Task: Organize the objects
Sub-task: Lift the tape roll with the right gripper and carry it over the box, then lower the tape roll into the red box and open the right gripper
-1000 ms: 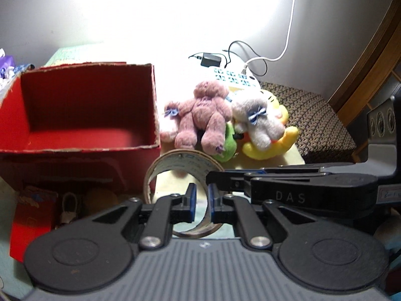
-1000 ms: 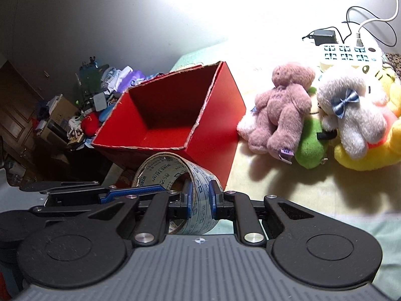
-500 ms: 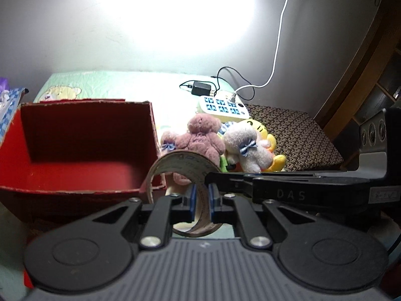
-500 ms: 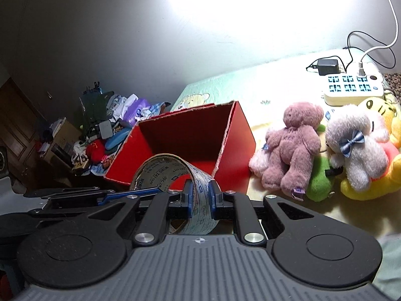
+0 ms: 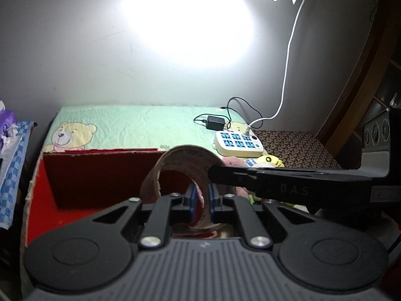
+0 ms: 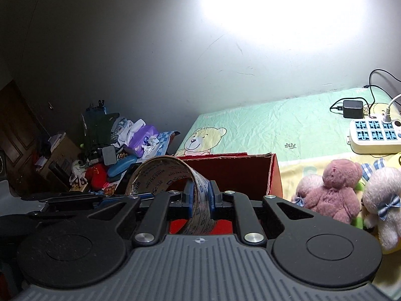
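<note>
Closest in the left wrist view, the left gripper (image 5: 200, 198) is squeezed tight on the wall of a brown cardboard ring of printed packing tape (image 5: 185, 165). Its two blue pads press the ring from each side, so there is only a thin gap between them, and the ring fills it. In the right wrist view, the right gripper (image 6: 200, 195) pinches the same tape ring (image 6: 163, 173) the same way, with its blue pads tight on the tape wall. Both grippers hold the one ring, and it stands on its edge up in the air.

Just behind and under the ring is an open red cardboard box (image 5: 100, 173). The ring is over the near side of the box (image 6: 240, 173), by its right-hand wall.

To the right of the box sits a pink fuzzy teddy bear (image 6: 333, 188), and touching it is a pale fuzzy toy with a blue striped bow (image 6: 383, 195). A bit of a yellow soft toy (image 5: 270, 160) peeks out in the left wrist view.

Farther back is a white power strip with blue sockets (image 6: 376, 135) and a small black plug box (image 6: 352, 109). They lie on a light green sheet with a teddy bear picture (image 6: 263, 125). At the far left is a pile of mixed things (image 6: 117, 143) by the grey wall (image 6: 150, 62).
</note>
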Demonstrator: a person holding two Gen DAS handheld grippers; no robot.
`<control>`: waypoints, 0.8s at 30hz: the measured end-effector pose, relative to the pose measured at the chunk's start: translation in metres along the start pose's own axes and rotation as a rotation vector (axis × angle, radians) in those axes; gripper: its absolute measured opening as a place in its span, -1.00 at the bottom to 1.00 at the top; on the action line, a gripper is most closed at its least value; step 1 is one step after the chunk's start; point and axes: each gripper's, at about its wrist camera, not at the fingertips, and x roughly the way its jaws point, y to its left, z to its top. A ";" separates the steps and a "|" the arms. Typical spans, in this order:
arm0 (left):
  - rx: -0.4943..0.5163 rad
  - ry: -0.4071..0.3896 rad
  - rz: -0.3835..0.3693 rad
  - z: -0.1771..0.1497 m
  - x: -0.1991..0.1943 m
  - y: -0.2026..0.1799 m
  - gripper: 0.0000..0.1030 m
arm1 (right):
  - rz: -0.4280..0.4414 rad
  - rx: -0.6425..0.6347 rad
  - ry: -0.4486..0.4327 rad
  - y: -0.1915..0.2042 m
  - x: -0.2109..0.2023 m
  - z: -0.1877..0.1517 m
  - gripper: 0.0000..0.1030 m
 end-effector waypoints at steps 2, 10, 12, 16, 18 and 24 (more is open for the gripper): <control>-0.013 0.001 0.024 0.006 0.004 0.018 -0.88 | 0.007 0.013 0.022 0.001 0.016 0.002 -0.75; -0.067 0.109 0.080 0.006 0.043 0.078 -0.88 | -0.122 -0.043 0.147 0.007 0.088 -0.011 -0.75; -0.073 0.151 0.079 0.001 0.056 0.087 -0.87 | -0.147 -0.047 0.192 0.005 0.104 -0.013 -0.75; -0.075 0.206 0.112 -0.008 0.078 0.106 -0.84 | -0.202 -0.064 0.258 0.003 0.129 -0.014 -0.75; -0.090 0.231 0.122 -0.010 0.087 0.118 -0.84 | -0.222 -0.066 0.289 0.001 0.138 -0.014 -0.75; -0.087 0.245 0.210 -0.009 0.101 0.139 -0.83 | -0.256 -0.061 0.355 -0.008 0.162 -0.018 -0.73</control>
